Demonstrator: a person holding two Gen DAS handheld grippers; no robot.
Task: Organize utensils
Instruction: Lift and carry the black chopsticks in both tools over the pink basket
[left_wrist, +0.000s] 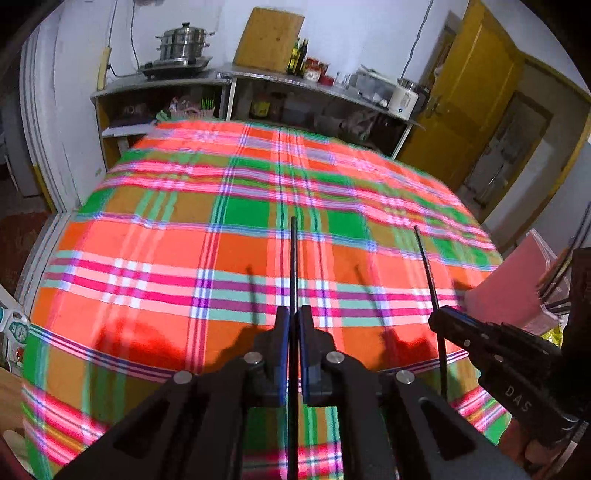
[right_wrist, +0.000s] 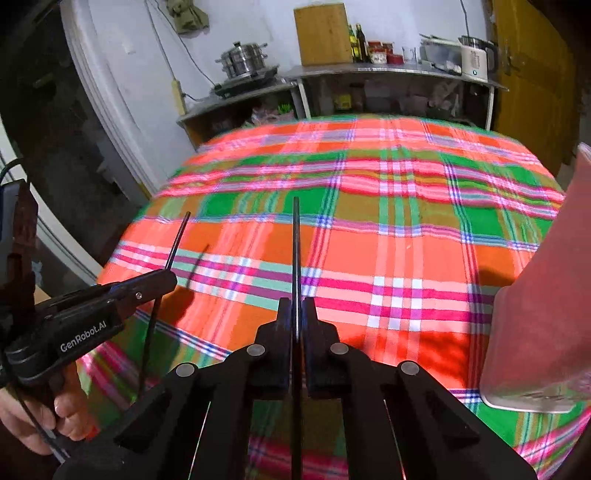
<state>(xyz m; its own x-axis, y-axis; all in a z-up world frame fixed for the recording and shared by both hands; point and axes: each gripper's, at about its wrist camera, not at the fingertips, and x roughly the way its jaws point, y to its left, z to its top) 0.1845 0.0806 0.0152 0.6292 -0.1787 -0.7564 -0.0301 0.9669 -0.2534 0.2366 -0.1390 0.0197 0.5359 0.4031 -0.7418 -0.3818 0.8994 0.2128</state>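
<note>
A thin black chopstick (left_wrist: 294, 258) stands pinched between the closed jaws of the left gripper (left_wrist: 294, 317), its tip pointing away over the checked tablecloth (left_wrist: 155, 236). A second black chopstick (right_wrist: 296, 251) is clamped the same way in the right gripper (right_wrist: 296, 314), whose jaws are closed on it. Both sticks are clear of the cloth, with shadows beneath. The two grippers are side by side. A hand (right_wrist: 44, 417) grips the left tool's handle. A pink container (right_wrist: 543, 295) stands on the table to the right, just beside the right gripper. Behind the table, a metal shelf (left_wrist: 229, 74) carries a steamer pot (left_wrist: 184, 44), a wooden board (left_wrist: 269, 37), bottles and a kettle (right_wrist: 474, 61).
</note>
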